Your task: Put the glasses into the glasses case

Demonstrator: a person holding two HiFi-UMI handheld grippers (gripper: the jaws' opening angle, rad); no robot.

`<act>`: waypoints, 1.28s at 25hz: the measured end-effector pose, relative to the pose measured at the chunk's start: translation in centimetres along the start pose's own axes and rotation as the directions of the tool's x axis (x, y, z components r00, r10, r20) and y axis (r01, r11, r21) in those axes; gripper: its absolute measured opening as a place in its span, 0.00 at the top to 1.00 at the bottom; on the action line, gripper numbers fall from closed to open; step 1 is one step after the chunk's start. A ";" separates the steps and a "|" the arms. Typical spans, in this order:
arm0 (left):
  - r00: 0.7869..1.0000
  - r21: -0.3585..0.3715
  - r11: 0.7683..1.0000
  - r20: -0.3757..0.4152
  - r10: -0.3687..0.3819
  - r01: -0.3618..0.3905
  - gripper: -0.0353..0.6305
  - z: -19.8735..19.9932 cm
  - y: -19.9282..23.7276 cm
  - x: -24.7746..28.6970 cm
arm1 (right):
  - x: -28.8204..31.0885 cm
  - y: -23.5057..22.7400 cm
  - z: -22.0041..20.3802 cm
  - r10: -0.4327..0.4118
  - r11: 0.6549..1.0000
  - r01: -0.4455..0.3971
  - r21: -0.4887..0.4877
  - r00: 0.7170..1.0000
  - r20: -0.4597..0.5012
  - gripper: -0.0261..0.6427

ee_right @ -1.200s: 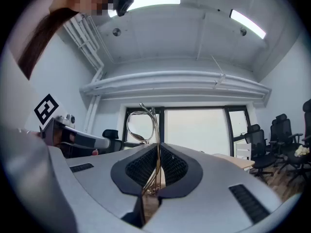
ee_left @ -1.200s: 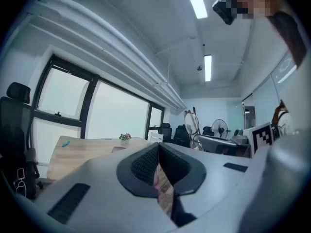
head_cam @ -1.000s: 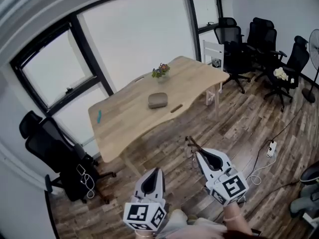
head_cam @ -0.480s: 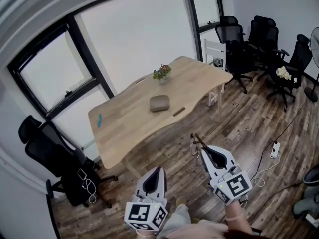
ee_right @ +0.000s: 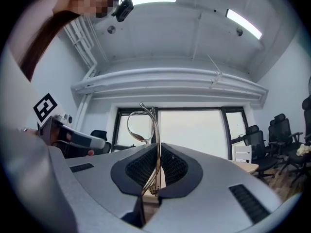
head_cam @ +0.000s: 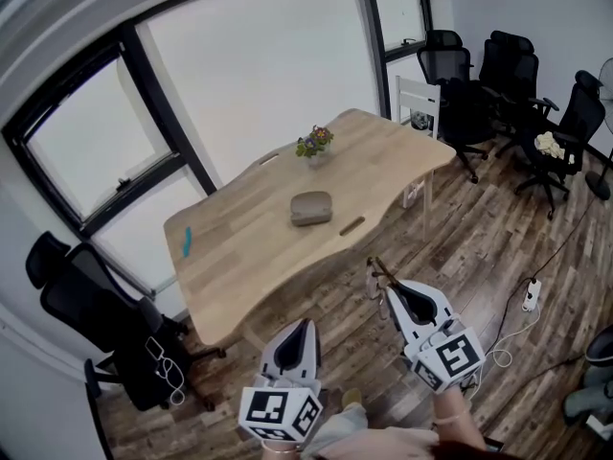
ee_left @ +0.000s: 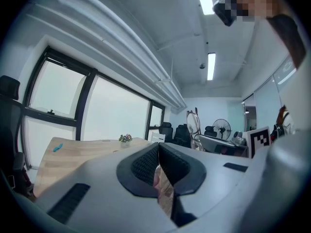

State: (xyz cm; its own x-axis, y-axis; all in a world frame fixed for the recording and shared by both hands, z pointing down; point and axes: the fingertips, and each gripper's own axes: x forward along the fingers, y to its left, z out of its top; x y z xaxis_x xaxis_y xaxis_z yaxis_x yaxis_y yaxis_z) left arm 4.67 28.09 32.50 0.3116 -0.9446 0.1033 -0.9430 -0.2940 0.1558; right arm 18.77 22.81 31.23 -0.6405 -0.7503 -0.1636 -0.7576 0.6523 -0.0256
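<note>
One pair of thin wire-rimmed glasses (ee_right: 154, 130) stands clamped in the right gripper (ee_right: 158, 152), the left gripper (ee_left: 159, 152) is clenched empty, and the grey glasses case (head_cam: 311, 208) lies on the desk (head_cam: 239, 247).

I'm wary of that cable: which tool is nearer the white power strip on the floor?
Right. The right tool, gripping the glasses, is left of the power strip; the left tool sits farther left, beyond the right one.

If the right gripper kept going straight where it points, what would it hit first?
Probably the window. The right gripper, shut on the glasses, aims above the table; depth is unclear.
</note>
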 end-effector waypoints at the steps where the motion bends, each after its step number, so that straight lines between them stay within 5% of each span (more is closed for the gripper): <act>1: 1.000 -0.001 1.000 -0.001 -0.001 0.001 0.94 0.1 0.6 0.5 | 0.7 -0.1 -0.1 0.000 1.000 0.000 0.000 1.000 -0.002 0.94; 32: 0.995 -0.045 0.994 -0.009 -0.102 0.101 0.94 1.2 13.1 10.7 | 15.6 -1.6 -3.8 -0.074 0.997 0.072 -0.031 0.996 -0.047 0.94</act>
State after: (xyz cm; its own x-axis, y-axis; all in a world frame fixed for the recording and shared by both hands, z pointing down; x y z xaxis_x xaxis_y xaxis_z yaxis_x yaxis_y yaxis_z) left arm -4.49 13.93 34.50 0.4071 -0.9084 0.0955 -0.9003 -0.3814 0.2098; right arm 9.55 9.62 32.49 -0.5881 -0.8007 -0.1144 -0.8055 0.5925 -0.0065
